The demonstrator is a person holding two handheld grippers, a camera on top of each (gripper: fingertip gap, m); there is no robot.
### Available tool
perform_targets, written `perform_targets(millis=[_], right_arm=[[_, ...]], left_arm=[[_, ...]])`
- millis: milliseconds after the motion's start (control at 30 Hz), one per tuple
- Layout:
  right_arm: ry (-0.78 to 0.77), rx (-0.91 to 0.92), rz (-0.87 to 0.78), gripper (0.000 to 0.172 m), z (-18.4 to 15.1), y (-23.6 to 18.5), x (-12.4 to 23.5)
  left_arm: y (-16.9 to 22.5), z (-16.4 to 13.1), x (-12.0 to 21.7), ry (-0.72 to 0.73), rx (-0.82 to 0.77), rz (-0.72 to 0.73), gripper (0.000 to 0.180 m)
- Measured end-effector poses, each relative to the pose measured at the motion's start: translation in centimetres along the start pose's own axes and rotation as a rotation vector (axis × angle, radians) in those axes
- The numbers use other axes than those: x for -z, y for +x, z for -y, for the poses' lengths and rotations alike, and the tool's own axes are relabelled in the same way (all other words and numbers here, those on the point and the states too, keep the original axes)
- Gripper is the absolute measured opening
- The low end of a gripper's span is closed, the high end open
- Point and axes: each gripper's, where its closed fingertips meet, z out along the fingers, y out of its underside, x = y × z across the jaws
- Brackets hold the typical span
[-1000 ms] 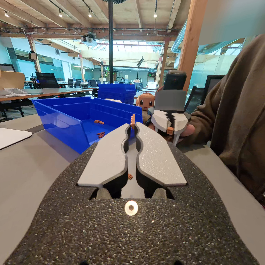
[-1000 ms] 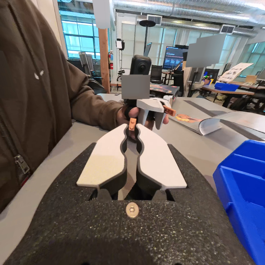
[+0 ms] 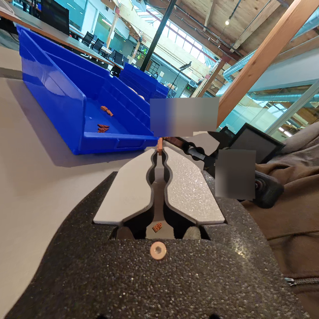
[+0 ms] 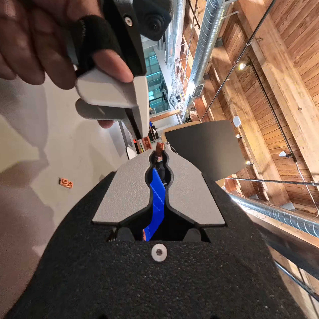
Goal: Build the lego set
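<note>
Bin (image 3: 57, 96) beside brick-pinching claws.

The left wrist camera sits just behind its own tool (image 3: 159, 151), rolled sideways, low over the grey tabletop (image 3: 34, 172), facing the blue bin (image 3: 69, 96) close ahead. The right wrist camera is rolled further, facing past that bin (image 4: 158, 193) toward the ceiling. Each view catches the other tool (image 3: 195, 151) (image 4: 110, 96) close by.
</note>
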Motion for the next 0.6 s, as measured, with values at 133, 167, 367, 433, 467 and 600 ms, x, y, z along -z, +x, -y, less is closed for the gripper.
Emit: perform_targets(millis=[133, 167, 367, 433, 467, 600], right_arm=[[0.002, 0.019, 0.086, 0.007, 0.6, -1.2, 0.2], [0.007, -0.005, 0.121, 0.008, 0.8, -1.6, 0.3], [0.044, -0.435, 0.386, 0.008, 1.5, -3.0, 1.1], [0.082, -0.636, 0.473, 0.008, 1.8, -2.7, 1.3], [0.091, -0.730, 0.520, 0.008, 1.8, -2.6, 1.3], [0.151, -1.056, 0.730, 0.008, 2.0, -2.8, 1.8]], left_arm=[[-0.1, -0.5, 0.0, 0.005, 0.097, 0.005, 0.005], [-0.1, -0.6, 0.0, 0.008, 0.102, 0.007, 0.005], [-0.1, 0.5, 0.4, 0.050, -0.080, 0.029, 0.005], [0.1, 0.5, 0.5, 0.022, -0.231, 0.035, 0.005], [0.2, 0.5, 0.6, 0.011, -0.319, 0.037, 0.005], [1.4, 0.2, 0.8, -0.030, -0.635, 0.020, 0.005]])
